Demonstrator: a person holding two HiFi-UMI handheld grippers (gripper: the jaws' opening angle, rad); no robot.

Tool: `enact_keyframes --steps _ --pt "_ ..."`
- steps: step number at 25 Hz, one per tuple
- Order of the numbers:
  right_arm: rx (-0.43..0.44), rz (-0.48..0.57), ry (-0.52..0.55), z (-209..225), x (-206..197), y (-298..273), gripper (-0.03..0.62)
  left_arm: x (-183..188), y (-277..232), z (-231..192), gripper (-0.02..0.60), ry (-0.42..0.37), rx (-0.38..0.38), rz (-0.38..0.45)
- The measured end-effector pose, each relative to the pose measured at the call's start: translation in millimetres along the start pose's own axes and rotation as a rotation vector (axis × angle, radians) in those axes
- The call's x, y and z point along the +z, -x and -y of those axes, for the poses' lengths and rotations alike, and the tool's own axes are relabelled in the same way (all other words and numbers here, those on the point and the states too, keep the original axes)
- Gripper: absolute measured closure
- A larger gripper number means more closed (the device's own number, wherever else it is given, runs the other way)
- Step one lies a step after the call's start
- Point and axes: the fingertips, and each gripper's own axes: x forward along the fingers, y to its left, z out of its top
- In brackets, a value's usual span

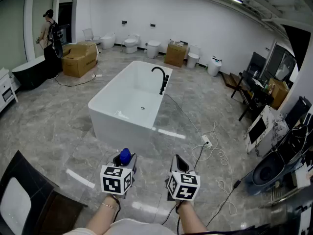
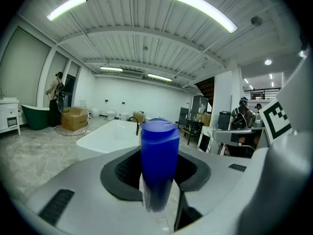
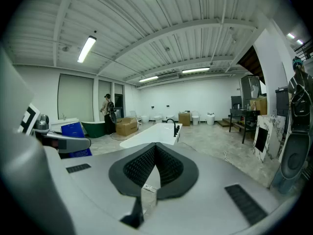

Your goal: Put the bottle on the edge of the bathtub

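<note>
One blue bottle, upright, cap uppermost, clamped in left tongs, right tongs closed, empty

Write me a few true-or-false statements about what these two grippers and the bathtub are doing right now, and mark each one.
1. The left gripper is closed on a blue bottle. True.
2. The right gripper holds a second bottle. False: its jaws are together with nothing between them.
3. The bottle already stands on the edge of the bathtub. False: it is in the left gripper, short of the white bathtub, which lies ahead across the floor.
4. A black faucet stands at the bathtub's rim. True.
</note>
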Motion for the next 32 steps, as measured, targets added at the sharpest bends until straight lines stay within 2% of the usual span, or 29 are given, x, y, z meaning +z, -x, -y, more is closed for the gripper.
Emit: enact_keyframes --steps 8,13,21,32 --pt "-0.001 -0.027 0.0 -11 -11 0 0.568 -7 7 -11 0.425 0.002 -0.002 -0.01" --pt "0.015 -0.029 -0.062 -17 -19 -3 0.568 -11 9 -18 0.425 0.002 -0.01 -0.012" --pt "-0.012 -0.056 -0.102 -17 -36 -1 0.568 -19 12 -21 0.426 -0.005 -0.027 -0.028" --pt "-0.041 -0.085 -0.121 3 -42 -27 0.568 -21 -18 -23 0.425 -0.003 -0.035 -0.046"
